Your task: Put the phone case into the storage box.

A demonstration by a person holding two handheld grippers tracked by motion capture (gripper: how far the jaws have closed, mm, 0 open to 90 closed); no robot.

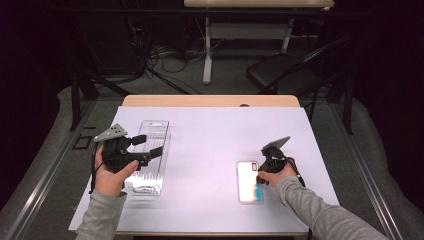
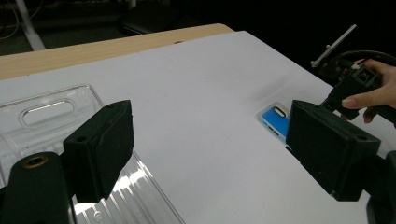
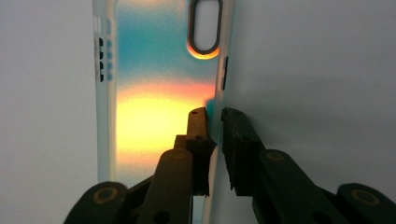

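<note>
The right gripper [image 3: 215, 126] has its jaws nearly together, clamped on the side wall of the phone case [image 3: 159, 93], one jaw inside the case and one outside it. The case lies flat on the white table [image 1: 210, 150], stretching ahead of the jaws, its camera cutout at the far end. The left gripper [image 2: 210, 144] hangs released, jaws wide apart with nothing between them; a clear tray [image 2: 51, 112] lies just under its left jaw

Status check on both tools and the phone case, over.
Right tool shut on phone case side edge. Left tool open, above clear plastic tray. Nothing in the way.
</note>
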